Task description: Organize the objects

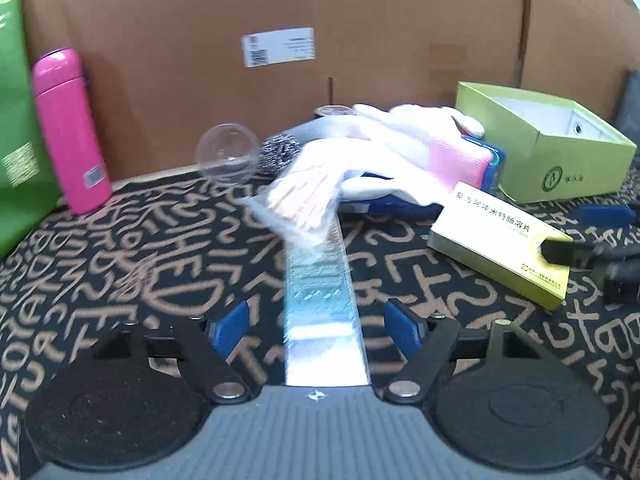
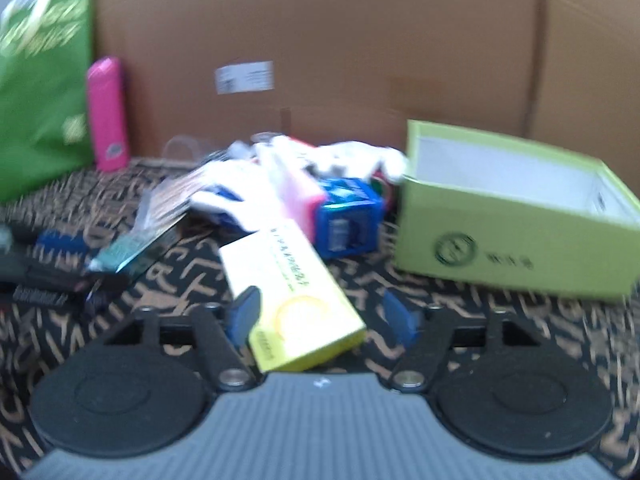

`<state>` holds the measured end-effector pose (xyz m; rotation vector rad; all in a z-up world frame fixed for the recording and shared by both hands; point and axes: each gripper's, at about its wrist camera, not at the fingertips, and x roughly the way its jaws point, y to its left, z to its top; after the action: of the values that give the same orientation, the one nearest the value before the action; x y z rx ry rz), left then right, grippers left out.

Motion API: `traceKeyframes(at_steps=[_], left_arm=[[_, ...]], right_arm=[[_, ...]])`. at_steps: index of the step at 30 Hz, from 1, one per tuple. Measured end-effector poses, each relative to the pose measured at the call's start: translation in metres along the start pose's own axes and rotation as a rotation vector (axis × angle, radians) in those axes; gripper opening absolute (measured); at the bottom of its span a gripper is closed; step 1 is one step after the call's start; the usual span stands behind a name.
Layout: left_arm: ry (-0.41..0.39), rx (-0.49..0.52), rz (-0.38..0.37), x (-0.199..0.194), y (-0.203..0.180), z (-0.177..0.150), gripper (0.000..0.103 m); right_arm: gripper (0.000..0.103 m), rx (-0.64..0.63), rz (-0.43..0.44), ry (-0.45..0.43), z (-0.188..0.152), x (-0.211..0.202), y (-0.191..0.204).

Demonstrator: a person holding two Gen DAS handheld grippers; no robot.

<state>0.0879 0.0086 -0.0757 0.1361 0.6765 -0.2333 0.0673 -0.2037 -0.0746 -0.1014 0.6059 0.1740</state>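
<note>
A clear packet of wooden sticks (image 1: 316,264) lies on the patterned cloth, its near end between the open blue pads of my left gripper (image 1: 316,322); the pads stand apart from it. A yellow medicine box (image 2: 292,300) lies between the open pads of my right gripper (image 2: 320,312); the left pad (image 2: 244,312) is at its edge. It also shows in the left wrist view (image 1: 500,240), with a right fingertip (image 1: 560,252) on it. An open green box (image 2: 520,216) stands to the right. White gloves (image 1: 384,140) lie on a blue box (image 2: 348,216).
A pink bottle (image 1: 68,128) and a green bag (image 1: 16,100) stand at the left against the cardboard wall (image 1: 280,8). A clear plastic ball (image 1: 228,152) and a steel scourer (image 1: 280,152) lie behind the packet. The black cloth (image 1: 120,260) covers the table.
</note>
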Motion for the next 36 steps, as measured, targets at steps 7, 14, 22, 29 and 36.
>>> traceKeyframes(at_steps=[7,14,22,29,36], left_arm=[[0.031,0.006,-0.022,0.023,-0.002,0.006,0.058],[0.079,0.064,-0.135,-0.008,-0.012,-0.013,0.043],[0.077,0.092,-0.122,0.007,-0.019,-0.005,0.062],[0.063,0.102,-0.101,0.013,-0.023,-0.003,0.072],[0.072,0.104,-0.143,0.005,-0.024,-0.003,0.041]], right_arm=[[0.073,-0.128,0.039,0.091,-0.006,0.041,0.012],[0.074,-0.050,0.183,0.203,-0.019,0.003,0.016],[0.076,-0.233,0.186,0.171,-0.008,0.011,0.036],[0.067,-0.229,0.218,0.194,-0.003,0.026,0.036],[0.066,-0.160,0.220,0.180,-0.007,0.021,0.029]])
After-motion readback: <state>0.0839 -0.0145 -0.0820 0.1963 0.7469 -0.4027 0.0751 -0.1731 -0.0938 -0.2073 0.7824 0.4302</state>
